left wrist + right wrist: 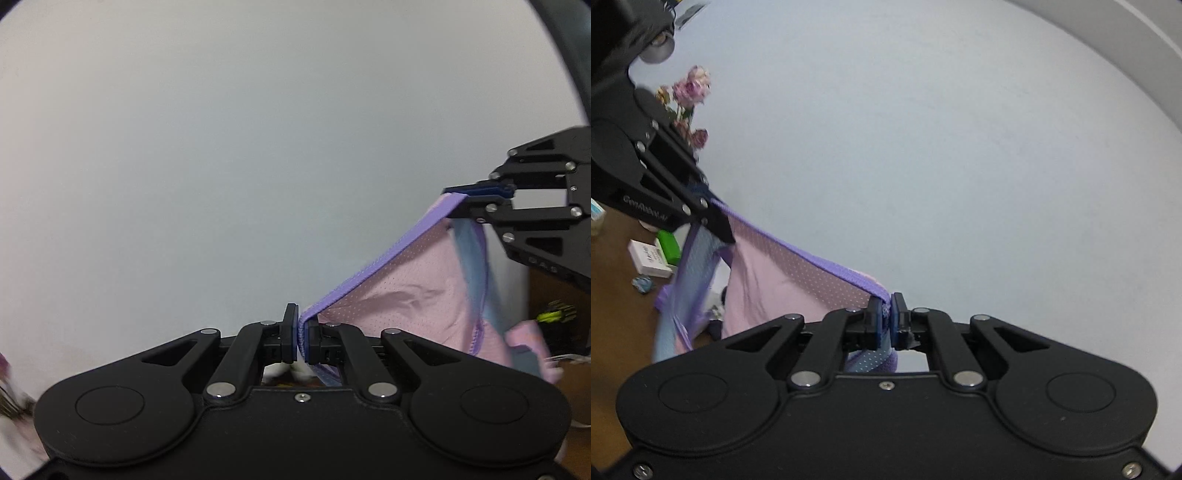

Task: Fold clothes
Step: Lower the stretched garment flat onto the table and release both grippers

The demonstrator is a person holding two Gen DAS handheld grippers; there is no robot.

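Pale wall behind. Left gripper (301,334) and right gripper (885,317) each pinch the purple waistband (384,258). Pink garment (406,295) hangs soft, light; the band grips best.

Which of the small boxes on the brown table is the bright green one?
The green box standing just behind the white labelled box, nearer the hanging garment. The other one is white with dark print.
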